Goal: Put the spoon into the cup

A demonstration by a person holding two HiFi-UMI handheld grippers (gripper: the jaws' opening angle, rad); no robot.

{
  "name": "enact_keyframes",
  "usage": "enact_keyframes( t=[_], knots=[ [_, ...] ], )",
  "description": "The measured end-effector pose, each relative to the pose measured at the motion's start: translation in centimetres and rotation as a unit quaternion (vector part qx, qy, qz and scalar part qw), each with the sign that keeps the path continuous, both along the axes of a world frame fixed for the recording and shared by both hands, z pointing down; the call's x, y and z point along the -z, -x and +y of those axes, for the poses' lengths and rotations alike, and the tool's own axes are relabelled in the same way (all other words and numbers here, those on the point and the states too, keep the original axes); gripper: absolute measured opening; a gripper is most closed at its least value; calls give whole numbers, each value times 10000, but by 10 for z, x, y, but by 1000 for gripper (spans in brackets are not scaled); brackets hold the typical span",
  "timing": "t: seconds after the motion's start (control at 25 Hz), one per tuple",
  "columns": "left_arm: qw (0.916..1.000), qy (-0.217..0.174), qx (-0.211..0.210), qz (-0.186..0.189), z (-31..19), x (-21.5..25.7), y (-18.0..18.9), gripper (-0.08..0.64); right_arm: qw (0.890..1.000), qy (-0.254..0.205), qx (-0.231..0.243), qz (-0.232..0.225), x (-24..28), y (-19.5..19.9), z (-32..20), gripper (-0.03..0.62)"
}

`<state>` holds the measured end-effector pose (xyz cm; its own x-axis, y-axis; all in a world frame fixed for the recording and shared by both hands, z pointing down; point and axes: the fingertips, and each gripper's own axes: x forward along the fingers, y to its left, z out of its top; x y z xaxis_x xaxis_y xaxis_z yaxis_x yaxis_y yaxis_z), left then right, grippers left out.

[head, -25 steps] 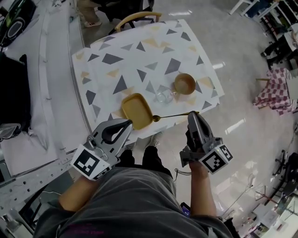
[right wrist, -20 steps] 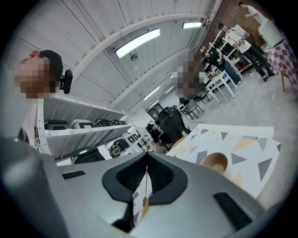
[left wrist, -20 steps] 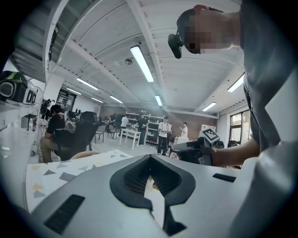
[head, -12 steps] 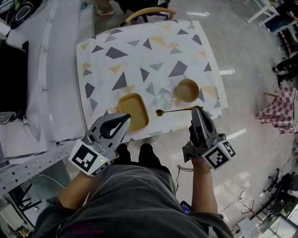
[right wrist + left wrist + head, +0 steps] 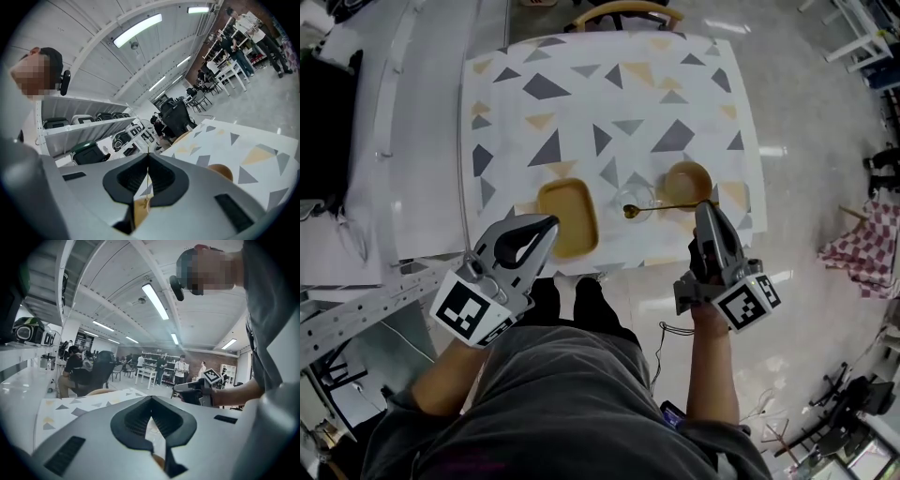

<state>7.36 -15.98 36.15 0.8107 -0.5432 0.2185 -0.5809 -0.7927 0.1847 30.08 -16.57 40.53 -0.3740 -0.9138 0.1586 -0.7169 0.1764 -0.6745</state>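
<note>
since the earlier frame the slim gold-coloured metal spoon (image 5: 661,207) has travelled away from the near right corner of the square mustard-yellow plate (image 5: 567,220) and toward the clear glass cup (image 5: 635,197). its bowl end now sits at the cup's near rim, as seen from the head view. whether it touches the glass or is above it cannot be told. the right gripper (image 5: 705,208) has moved with it, further over the table edge. the left gripper (image 5: 549,223) keeps its station at the plate's near edge.

holding arrangement:
- right gripper: jaws clamped on the far tip of the spoon handle. the right gripper view shows the handle edge-on as a thin line pinched between the pads. gripping at the tip leaves the full length of the spoon free to reach the cup while the gripper body stays just beside the round brown wooden bowl (image 5: 687,180).
- the spoon is held roughly level, handle pointing right, bowl end leading left toward the cup.
- left gripper: jaws together, nothing between them. it appears parked clear of the working area.

the cup stands between the plate and the wooden bowl on the white table with grey and tan triangles (image 5: 581,103). the spoon is not yet inside it. judged next step: raise the bowl end over the rim, then tilt it downward.
</note>
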Motion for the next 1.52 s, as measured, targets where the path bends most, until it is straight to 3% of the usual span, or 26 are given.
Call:
enact_keyframes(
  t=[0.6,1.52],
  knots=[
    [9996,215,114,-175,-11,-30,-3,15,9992,290,261,119,-49,5,-29,23],
    [9984,492,-16,-283,-4,-52,3,15,9967,509,359,520,-96,25,-30,23]
  ],
)
